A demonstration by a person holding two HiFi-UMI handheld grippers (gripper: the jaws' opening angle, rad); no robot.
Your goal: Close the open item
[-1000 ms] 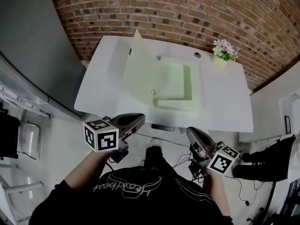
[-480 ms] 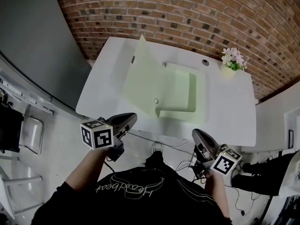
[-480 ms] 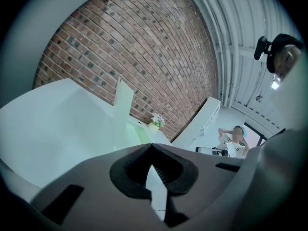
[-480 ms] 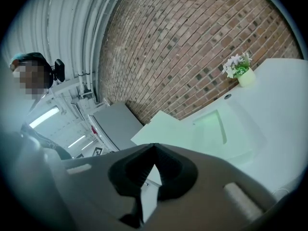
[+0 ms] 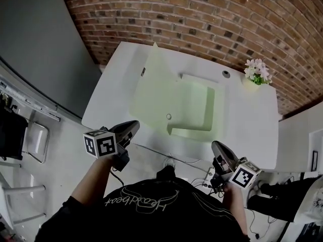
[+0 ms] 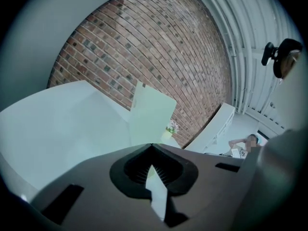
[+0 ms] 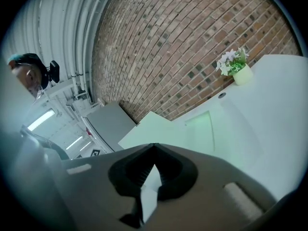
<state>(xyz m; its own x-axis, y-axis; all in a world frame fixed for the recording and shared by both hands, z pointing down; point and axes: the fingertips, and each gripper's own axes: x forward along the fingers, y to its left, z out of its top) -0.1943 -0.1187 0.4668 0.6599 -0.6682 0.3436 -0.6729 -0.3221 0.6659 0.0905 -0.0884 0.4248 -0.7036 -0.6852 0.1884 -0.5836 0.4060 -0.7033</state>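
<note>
Green box (image 5: 194,107) mouth-up, lid (image 5: 154,92) upright along its left, apparently; left gripper (image 5: 134,125), right gripper (image 5: 216,145) pressed together.

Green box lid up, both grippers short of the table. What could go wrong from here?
1. The lid stands up at the left of the box; a push from the shut left gripper may slip off its flat panel.
2. Nothing braces the box; a sideways push might slide it across the table toward the flower pot.

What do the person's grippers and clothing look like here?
The left gripper and right gripper are dark grey with tapered, beak-like jaws; each carries a white cube with black square markers. The person's top is black with white script.
</note>
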